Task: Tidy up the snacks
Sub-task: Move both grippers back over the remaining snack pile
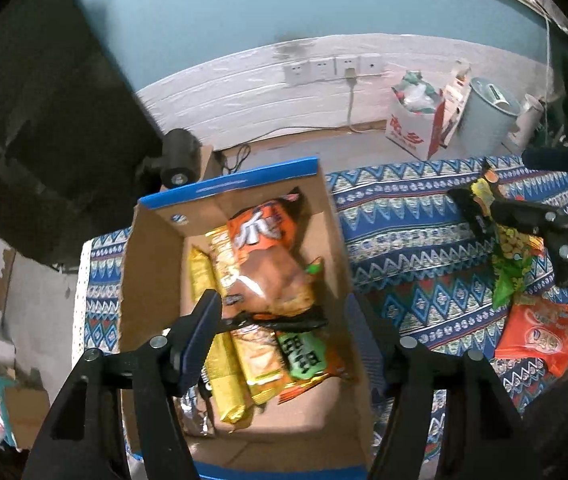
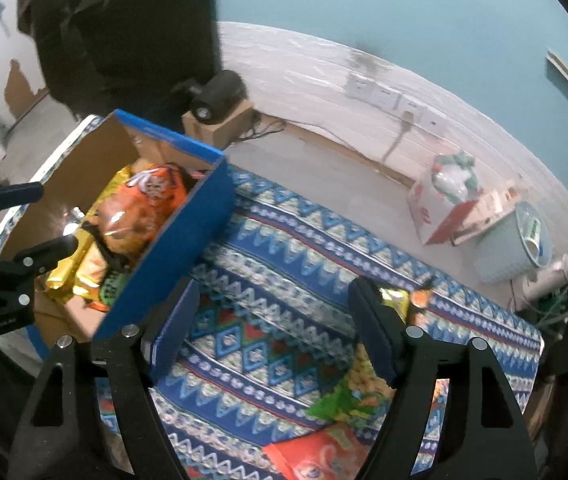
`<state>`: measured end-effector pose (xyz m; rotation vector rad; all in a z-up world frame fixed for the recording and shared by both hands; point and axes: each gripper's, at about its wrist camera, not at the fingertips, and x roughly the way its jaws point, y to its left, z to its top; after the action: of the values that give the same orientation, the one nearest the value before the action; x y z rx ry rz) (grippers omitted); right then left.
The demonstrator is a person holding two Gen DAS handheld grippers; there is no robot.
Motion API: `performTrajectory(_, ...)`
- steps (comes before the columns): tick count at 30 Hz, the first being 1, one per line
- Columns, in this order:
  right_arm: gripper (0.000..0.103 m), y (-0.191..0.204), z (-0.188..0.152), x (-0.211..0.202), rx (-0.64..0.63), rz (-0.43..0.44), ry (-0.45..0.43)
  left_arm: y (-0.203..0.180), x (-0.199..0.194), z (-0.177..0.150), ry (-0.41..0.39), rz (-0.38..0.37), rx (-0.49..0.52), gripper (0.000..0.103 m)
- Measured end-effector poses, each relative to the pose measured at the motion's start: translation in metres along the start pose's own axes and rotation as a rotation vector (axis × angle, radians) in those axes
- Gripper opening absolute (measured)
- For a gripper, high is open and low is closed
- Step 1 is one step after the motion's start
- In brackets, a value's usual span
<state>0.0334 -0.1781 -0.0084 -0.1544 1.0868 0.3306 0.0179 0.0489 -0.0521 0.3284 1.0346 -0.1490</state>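
A cardboard box with a blue rim (image 1: 155, 280) stands on the patterned cloth (image 1: 404, 240). It holds an orange bag (image 1: 267, 248), yellow packs (image 1: 219, 364) and a green-labelled pack (image 1: 304, 356). My left gripper (image 1: 284, 320) hangs open over the box, its pads clear of the snacks. In the right wrist view the box (image 2: 187, 232) is at the left, with the left gripper (image 2: 39, 220) above it. My right gripper (image 2: 275, 320) is open over the bare cloth. A green and yellow bag (image 2: 348, 396) lies partly behind its right finger. A red pack (image 2: 316, 456) lies nearer me.
On the floor beyond the cloth are a white carton (image 1: 412, 128) with red characters and a pale bin (image 1: 488, 116). A black camera (image 1: 177, 156) sits on a small cardboard box behind the snack box. Wall sockets (image 1: 336, 68) with a plugged cable line the far wall.
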Motion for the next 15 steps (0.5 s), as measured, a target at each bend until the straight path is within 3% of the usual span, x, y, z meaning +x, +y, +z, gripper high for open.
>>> performTrajectory(15, 0.076, -0.097, -0.055, 0.000, 0.176, -0.077, 0.040, -0.094, 0.013, 0.027, 0.021, -0.046, 0.147, 0.071)
